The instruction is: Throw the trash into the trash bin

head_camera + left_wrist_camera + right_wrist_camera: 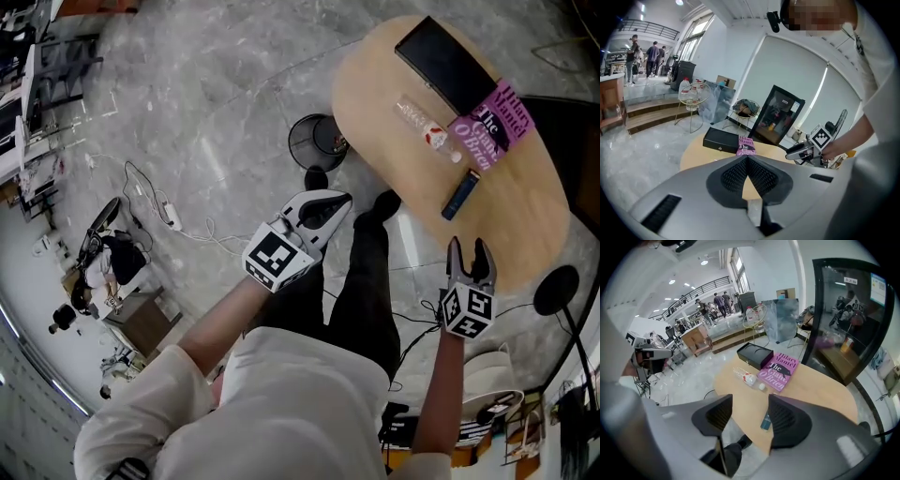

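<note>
Two claws, both empty, so the step in hand looks like the reach and the pickup isn't started yet.

Head view: the left claw (330,202) hangs over the person's legs, and the right claw (469,248) sits just off the near edge of the bench (375,112). The bottle (427,129), likely the trash, lies on the bench between a black box (445,64) and a purple book (492,120), well apart from both claws. The bin (317,141) stands on the floor just beside the bench. A small blue thing (460,194) lies near the book, too small to tell what it is.

Left gripper view: the claw is clenched tip to tip with nothing in it. Neither bottle nor bin shows here.

Right gripper view: the claw is released, pads apart, nothing between them. It's aimed at the bench, with the blue thing just past the gap and the bottle further on. The bin is out of view.

Next, probably: lower the right claw across the bottle's body, then squeeze.
</note>
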A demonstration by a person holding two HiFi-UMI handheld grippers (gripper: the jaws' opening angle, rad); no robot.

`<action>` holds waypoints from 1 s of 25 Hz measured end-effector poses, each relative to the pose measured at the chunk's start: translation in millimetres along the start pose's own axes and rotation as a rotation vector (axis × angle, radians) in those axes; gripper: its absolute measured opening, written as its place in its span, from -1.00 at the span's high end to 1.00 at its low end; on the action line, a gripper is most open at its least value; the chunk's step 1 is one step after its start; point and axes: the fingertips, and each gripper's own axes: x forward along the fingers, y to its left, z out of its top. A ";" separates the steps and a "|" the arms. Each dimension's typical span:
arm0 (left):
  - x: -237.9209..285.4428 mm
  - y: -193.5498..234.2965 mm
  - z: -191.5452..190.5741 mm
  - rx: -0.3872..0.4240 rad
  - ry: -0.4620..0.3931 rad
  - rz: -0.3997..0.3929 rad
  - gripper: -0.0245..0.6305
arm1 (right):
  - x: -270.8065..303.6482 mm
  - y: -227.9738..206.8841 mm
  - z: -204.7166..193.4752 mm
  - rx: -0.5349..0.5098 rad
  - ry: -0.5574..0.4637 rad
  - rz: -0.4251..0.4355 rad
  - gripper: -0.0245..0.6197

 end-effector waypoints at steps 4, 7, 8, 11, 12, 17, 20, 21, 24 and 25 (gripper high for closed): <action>14.9 5.7 -19.7 -0.017 0.011 0.008 0.91 | 26.9 -10.6 -19.9 0.012 0.030 -0.005 0.15; 23.3 9.1 -37.0 -0.030 0.024 0.019 0.91 | 46.2 -15.7 -37.2 0.014 0.058 -0.005 0.15; 26.2 9.9 -42.7 -0.035 0.027 0.021 0.91 | 52.7 -17.4 -43.0 0.010 0.068 -0.005 0.15; 36.8 11.6 -60.2 -0.053 0.036 0.023 0.91 | 74.0 -24.7 -59.3 -0.003 0.093 -0.009 0.15; 41.5 12.0 -64.4 -0.058 0.036 0.023 0.91 | 81.0 -28.0 -64.2 -0.004 0.100 -0.013 0.15; 60.6 14.2 -93.2 -0.076 0.056 0.005 0.91 | 115.1 -40.2 -90.8 -0.005 0.134 -0.034 0.15; 70.2 17.8 -110.2 -0.075 0.066 0.005 0.91 | 136.2 -46.5 -107.8 -0.016 0.159 -0.042 0.15; 73.5 19.0 -115.8 -0.075 0.069 0.006 0.91 | 142.5 -49.5 -114.0 -0.019 0.171 -0.046 0.15; 84.0 23.4 -131.5 -0.079 0.075 0.008 0.91 | 160.4 -59.6 -131.7 -0.020 0.207 -0.068 0.15; 86.9 25.0 -135.9 -0.081 0.077 0.009 0.91 | 166.1 -62.0 -136.8 -0.019 0.217 -0.076 0.15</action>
